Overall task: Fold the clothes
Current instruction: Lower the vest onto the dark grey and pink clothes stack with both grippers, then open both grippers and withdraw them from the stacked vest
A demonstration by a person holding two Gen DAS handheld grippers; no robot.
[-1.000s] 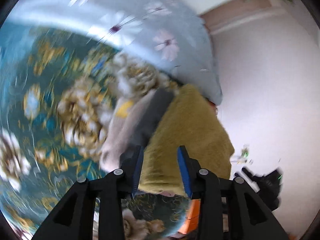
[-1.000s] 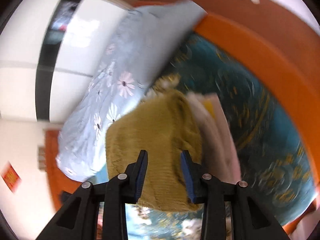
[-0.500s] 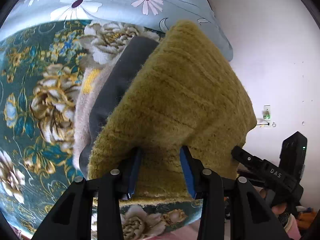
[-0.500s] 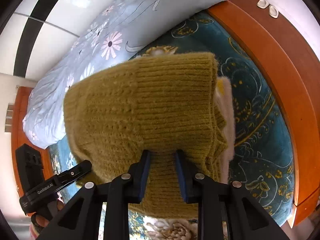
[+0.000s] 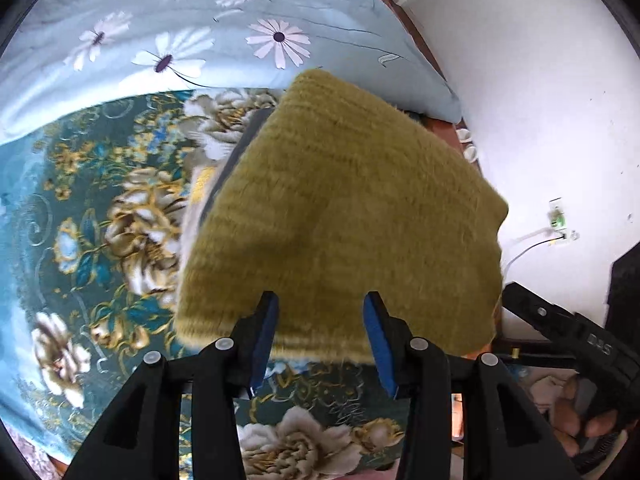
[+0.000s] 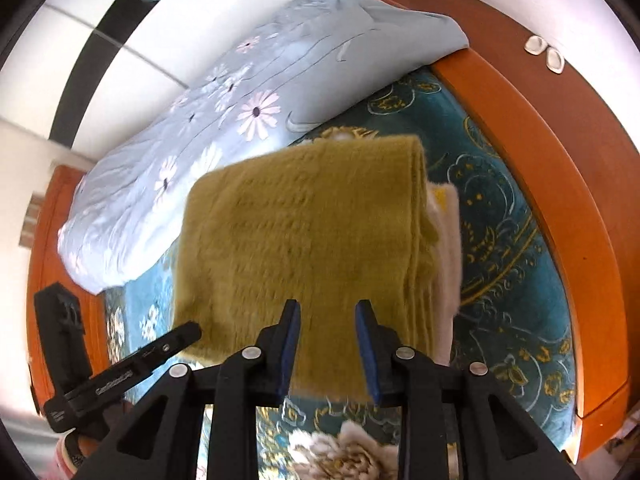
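A folded mustard knit sweater (image 5: 340, 208) (image 6: 304, 232) lies on top of a pile of folded clothes. From under it show a dark grey garment (image 5: 244, 140) and a pale pink one (image 6: 448, 240). The pile rests on a teal floral bedspread (image 5: 100, 220). My left gripper (image 5: 320, 320) points steeply down at the sweater's near edge. Its jaws are opening, with the knit between them and the pads off it. My right gripper (image 6: 327, 320) stands over the same edge further along, jaws also opening around the fabric.
A light blue daisy-print quilt (image 5: 200, 40) (image 6: 240, 100) lies bunched behind the pile. An orange wooden bed frame (image 6: 540, 160) curves along the right. Each view shows the other gripper (image 5: 560, 332) (image 6: 132, 364), with a hand (image 5: 576, 412) on the right one. A white wall has a socket (image 5: 558, 220).
Both grippers have carried the sweater in over the pile, where it now lies flat. The left jaws stand wider apart than before, and the right ones slightly wider than half a second ago.
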